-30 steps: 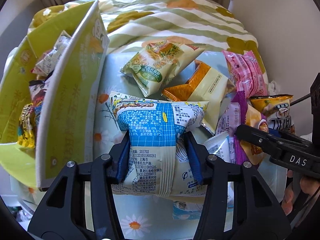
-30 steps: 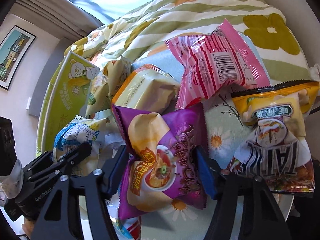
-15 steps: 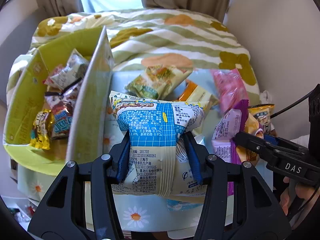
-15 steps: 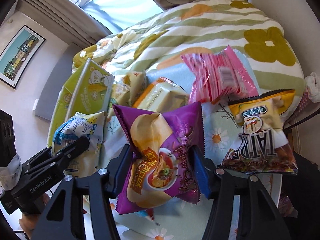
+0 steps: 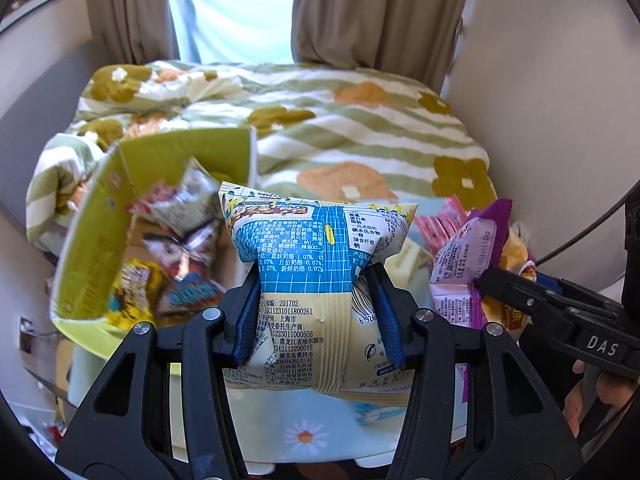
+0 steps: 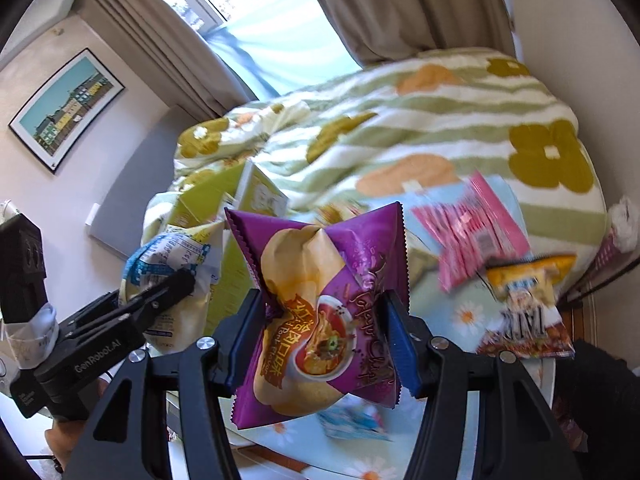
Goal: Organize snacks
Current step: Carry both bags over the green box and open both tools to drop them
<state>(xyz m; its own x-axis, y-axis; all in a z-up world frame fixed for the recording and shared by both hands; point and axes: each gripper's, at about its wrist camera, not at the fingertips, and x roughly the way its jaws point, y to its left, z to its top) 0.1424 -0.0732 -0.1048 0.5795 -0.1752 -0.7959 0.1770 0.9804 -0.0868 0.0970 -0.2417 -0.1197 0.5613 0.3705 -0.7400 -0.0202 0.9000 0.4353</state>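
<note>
Step in hand: both hands carry a snack clear of the counter, judged mid-transfer toward the box.

Left gripper: fingers pinch the blue-and-cream snack bag at its waist. Bag bulges above and below the pads, upright, nothing under it.

Right gripper: jaws have just been closing. Fingers pinch the purple potato chip bag across its middle, and the film is crumpled between the pads.

Below, on the daisy-print counter, loose: pink packet and yellow-and-brown packet, just beside each other.

Further left: green cardboard box, open-topped, several wrappers already inside. Behind it, the bed with its flowered blanket.

Next move, as judged: bring each bag over the box opening, lower, then spread the fingers. The two grippers are near each other, so go in one after the other.
</note>
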